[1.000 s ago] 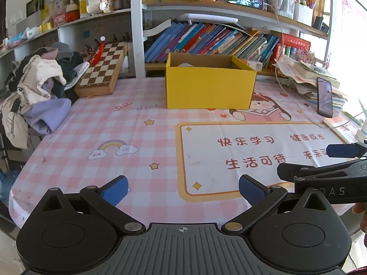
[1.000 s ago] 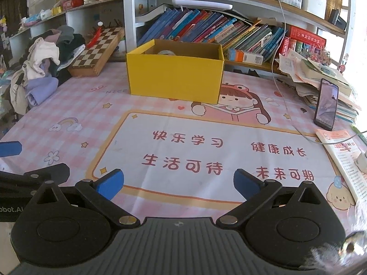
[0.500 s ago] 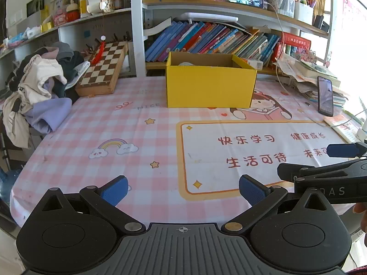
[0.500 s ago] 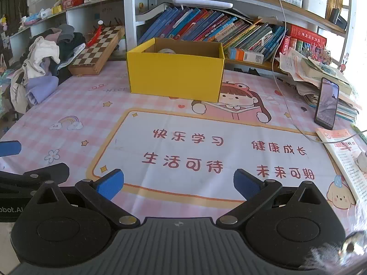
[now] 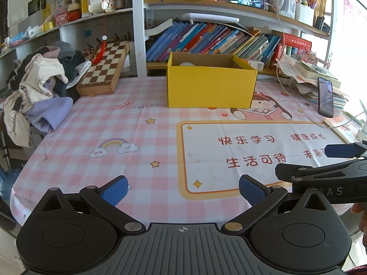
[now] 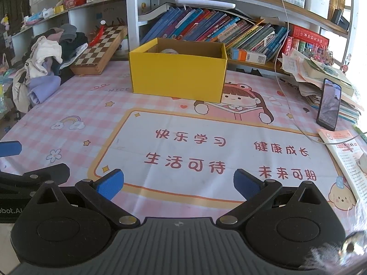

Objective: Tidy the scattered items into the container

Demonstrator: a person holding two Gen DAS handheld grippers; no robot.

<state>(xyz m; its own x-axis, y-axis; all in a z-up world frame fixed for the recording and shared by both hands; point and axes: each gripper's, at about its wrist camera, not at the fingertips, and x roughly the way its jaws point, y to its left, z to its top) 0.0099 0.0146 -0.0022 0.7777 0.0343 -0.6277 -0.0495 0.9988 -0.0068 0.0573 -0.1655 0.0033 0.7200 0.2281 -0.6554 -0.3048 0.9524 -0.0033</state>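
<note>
The left gripper (image 5: pixel 182 189) and right gripper (image 6: pixel 177 183) are black plastic, with blue pads (image 5: pixel 114 189), round silver screws and a ribbed grey middle.

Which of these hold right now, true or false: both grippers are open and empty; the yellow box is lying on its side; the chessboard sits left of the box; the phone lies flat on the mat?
1. Both the left gripper and the right gripper are open and empty. True.
2. The yellow box lies on its side. False: it stands upright, its top open.
3. The chessboard sits left of the box. True.
4. The phone lies flat on the mat. False: it is propped up against the paper stack.
</note>
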